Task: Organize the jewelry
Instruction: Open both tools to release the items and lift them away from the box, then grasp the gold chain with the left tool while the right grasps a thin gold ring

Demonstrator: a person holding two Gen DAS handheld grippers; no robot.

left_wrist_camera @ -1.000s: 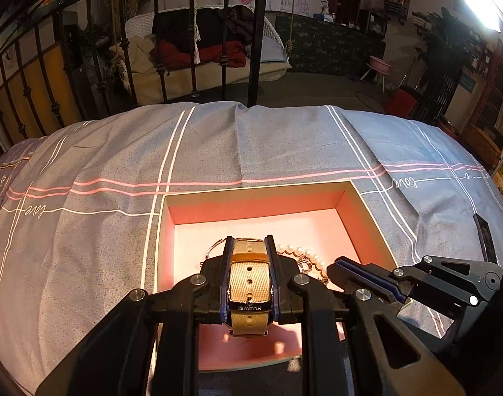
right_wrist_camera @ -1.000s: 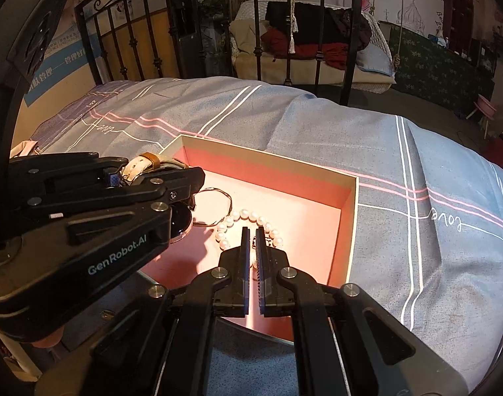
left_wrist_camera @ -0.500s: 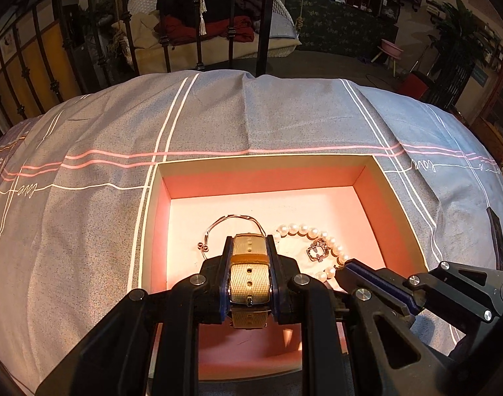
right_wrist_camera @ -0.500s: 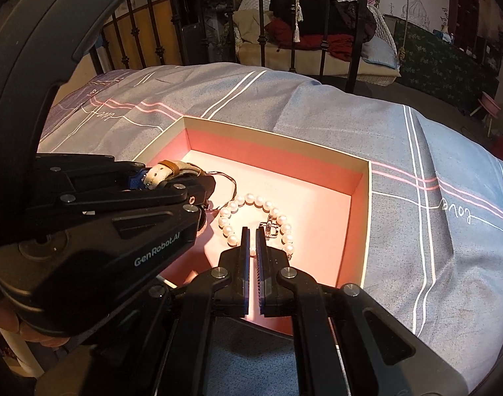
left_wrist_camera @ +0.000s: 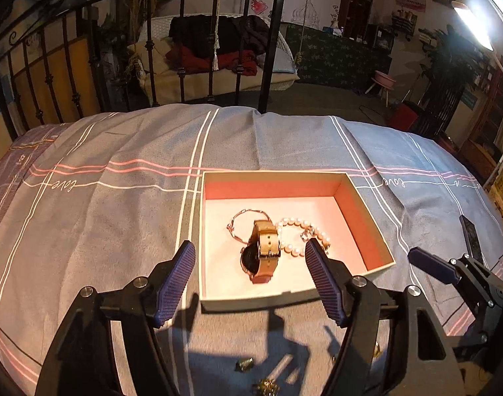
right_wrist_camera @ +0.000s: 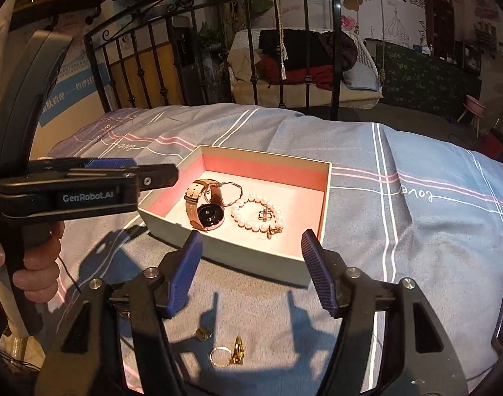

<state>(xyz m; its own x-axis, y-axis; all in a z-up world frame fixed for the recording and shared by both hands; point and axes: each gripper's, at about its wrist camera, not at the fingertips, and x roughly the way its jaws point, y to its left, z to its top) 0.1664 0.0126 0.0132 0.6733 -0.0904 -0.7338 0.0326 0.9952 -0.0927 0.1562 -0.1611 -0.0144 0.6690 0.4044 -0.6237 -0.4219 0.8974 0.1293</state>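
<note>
An open box with a pink lining (left_wrist_camera: 363,204) (right_wrist_camera: 324,211) lies on the bed. In it lie a tan-strap watch (left_wrist_camera: 263,250) (right_wrist_camera: 205,204), a thin bangle (left_wrist_camera: 243,222) (right_wrist_camera: 233,191) and a pearl bracelet (left_wrist_camera: 300,236) (right_wrist_camera: 256,213). My left gripper (left_wrist_camera: 249,279) is open and empty, just short of the box's near wall. My right gripper (right_wrist_camera: 251,270) is open and empty, also in front of the box. Small gold pieces and a ring (right_wrist_camera: 220,354) (left_wrist_camera: 266,386) lie on the sheet under the grippers.
The grey-blue striped bedsheet (left_wrist_camera: 119,198) (right_wrist_camera: 416,231) covers the bed. A black iron bed frame (left_wrist_camera: 152,49) (right_wrist_camera: 218,49) stands at the far end. A dark phone (left_wrist_camera: 470,234) lies on the sheet at the right. My left gripper shows in the right wrist view (right_wrist_camera: 86,184).
My left gripper has let go of the watch, which now lies in the box, and has pulled back and opened wide. My right gripper has opened and pulled back too.
</note>
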